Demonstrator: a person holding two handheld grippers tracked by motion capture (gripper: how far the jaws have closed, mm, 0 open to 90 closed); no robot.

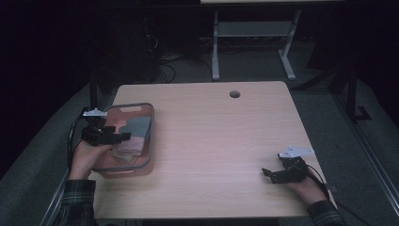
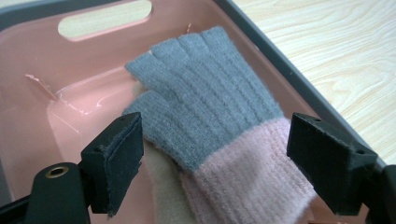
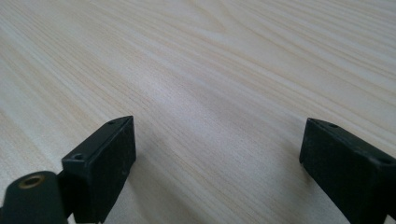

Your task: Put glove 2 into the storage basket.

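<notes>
A pink plastic bin [image 1: 147, 155] with a grey rim sat at the left edge of the tabletop [image 1: 221, 136], and everything else could be placed from it. The left gripper [image 1: 123, 137] was held over the bin's near left side, the person's hand and plaid sleeve coming in from below it. Seen along that gripper [image 2: 215, 154], its two black jaws stood wide apart with nothing pressed between the pads; the glove [image 2: 210, 112] lay loose below and between them, inside the bin. It was a knitted, fingerless glove, grey over the hand with a pink cuff, its short finger ends pointing toward the bin's far wall, where a slot handle [image 2: 105, 18] was cut through. A paler, cream piece of cloth [image 2: 166, 186] lay partly under the glove, on the bin's floor. From above, the glove [image 1: 136, 129] showed as a grey and pink heap in the middle of the bin. The right gripper [image 1: 269, 173] was well away from the bin, across the tabletop near the right edge, held low over bare wood. Its jaws were also spread wide, with nothing but wood grain [image 3: 219, 116] between them.
</notes>
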